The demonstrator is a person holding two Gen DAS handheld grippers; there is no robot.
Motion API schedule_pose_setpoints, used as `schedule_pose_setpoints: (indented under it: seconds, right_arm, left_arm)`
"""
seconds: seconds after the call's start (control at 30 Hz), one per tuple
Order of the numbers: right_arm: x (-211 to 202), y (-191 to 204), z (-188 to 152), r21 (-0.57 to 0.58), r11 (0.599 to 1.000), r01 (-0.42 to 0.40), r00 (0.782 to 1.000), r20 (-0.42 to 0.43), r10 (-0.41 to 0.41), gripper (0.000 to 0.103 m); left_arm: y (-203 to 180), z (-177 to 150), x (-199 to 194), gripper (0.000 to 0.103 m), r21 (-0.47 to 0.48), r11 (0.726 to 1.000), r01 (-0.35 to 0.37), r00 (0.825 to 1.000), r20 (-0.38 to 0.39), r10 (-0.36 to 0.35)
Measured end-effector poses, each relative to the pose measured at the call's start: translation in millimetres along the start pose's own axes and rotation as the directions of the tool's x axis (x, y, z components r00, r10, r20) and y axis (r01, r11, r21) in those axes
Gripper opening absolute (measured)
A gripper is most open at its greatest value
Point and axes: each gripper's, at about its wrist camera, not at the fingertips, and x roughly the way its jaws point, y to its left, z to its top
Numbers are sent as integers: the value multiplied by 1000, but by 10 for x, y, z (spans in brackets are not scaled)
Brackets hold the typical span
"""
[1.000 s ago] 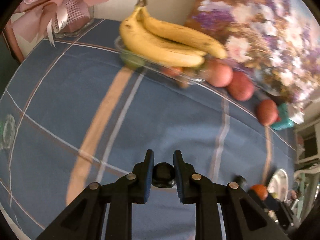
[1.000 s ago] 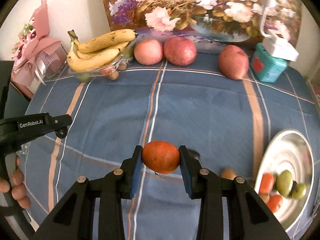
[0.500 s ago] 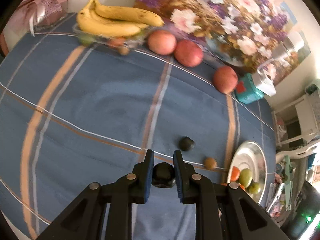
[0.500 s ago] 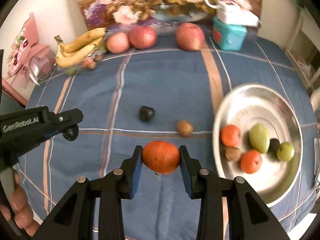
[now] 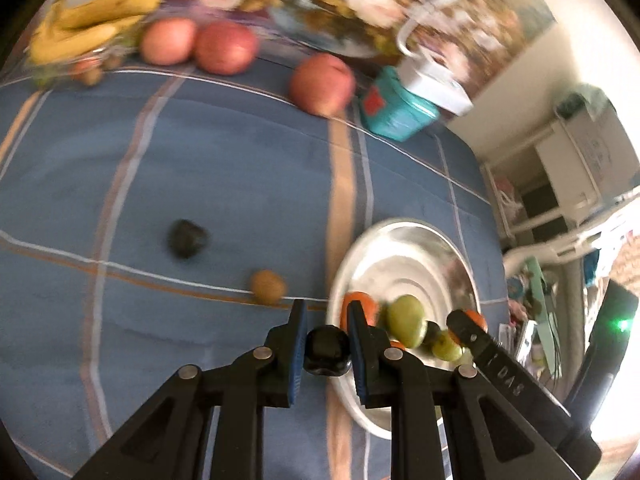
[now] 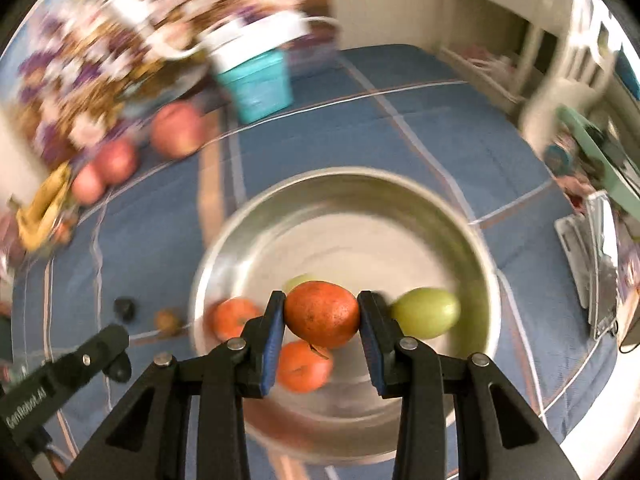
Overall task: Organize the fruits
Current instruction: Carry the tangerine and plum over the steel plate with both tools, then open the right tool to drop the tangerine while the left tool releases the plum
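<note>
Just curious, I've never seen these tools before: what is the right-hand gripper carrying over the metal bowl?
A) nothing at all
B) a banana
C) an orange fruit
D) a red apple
C: in the right wrist view, the right gripper is shut on an orange fruit, pinched between its blue-padded fingers above the metal bowl.

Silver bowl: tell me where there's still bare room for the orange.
Free: the far half of the silver bowl, from its back rim to the fruit. Crowded: the near side, where two tangerines and the green fruit lie under the held orange.
</note>
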Motion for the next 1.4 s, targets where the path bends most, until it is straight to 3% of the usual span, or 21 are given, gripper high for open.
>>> schedule_pose_setpoints:
  seconds: [0.37, 0.77, 1.07, 1.17, 1.4]
  right_arm:
    - [213, -189, 136, 36, 999, -29, 999, 36, 28, 38]
    - [435, -281, 177, 29, 1000, 5, 1000, 12, -5, 38]
    - [295, -235, 160, 17, 1000, 13, 999, 29, -13, 40]
    - [241, -194, 118, 3, 1000, 12, 999, 30, -12, 40]
    - [120, -104, 4, -16, 1000, 6, 1000, 24, -6, 40]
  left_arm:
    - [-479, 70, 390, 22, 120, 992, 49, 999, 3, -50]
    - [-551, 151, 725, 22, 153, 985, 82, 996, 4, -84]
    - [-536, 115, 617, 24, 152, 985, 83, 997, -8, -83]
    - [-537, 100, 552, 35, 145, 985, 88, 996, -4, -89]
    - [-468, 62, 297, 37, 129, 988, 85, 996, 5, -86]
